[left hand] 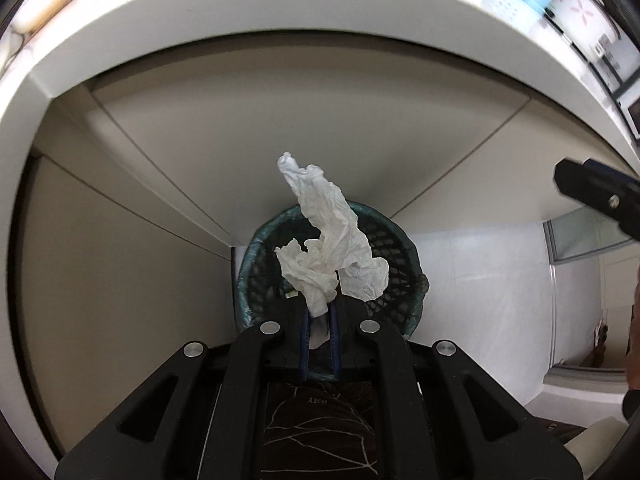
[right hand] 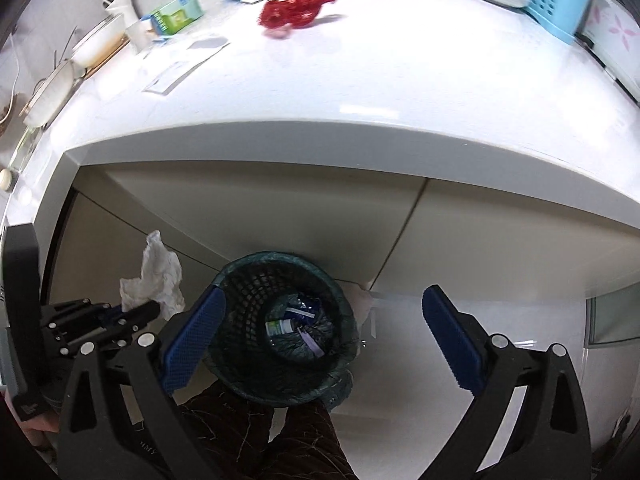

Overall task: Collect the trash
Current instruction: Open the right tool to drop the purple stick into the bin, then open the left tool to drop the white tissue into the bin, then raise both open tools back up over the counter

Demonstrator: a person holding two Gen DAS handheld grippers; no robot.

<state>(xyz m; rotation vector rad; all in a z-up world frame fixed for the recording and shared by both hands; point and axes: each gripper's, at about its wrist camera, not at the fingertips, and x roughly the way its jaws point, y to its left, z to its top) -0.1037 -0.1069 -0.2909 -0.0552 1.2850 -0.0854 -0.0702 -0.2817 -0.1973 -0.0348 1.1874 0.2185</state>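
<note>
We hold the crumpled tissue (left hand: 328, 236) clenched in our left gripper (left hand: 320, 312) above the bin (right hand: 280, 320), probably to drop it, right gripper (right hand: 320, 328) released.

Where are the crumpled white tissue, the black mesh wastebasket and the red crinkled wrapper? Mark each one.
crumpled white tissue (left hand: 332, 232), left wrist view, on its creased middle.
black mesh wastebasket (right hand: 244, 280), right wrist view, on its inner mesh wall.
red crinkled wrapper (right hand: 294, 10), right wrist view, on its centre.

Crumpled white tissue paper (left hand: 328, 240), soft and creased, sits between the left claw (left hand: 320, 316) and its ribbed blue pads. The black plastic mesh bin (right hand: 280, 320) wears a thin, glossy green liner. The white table (right hand: 360, 92) gleams smooth; matt beige cabinet doors (left hand: 160, 200) sit below.
</note>
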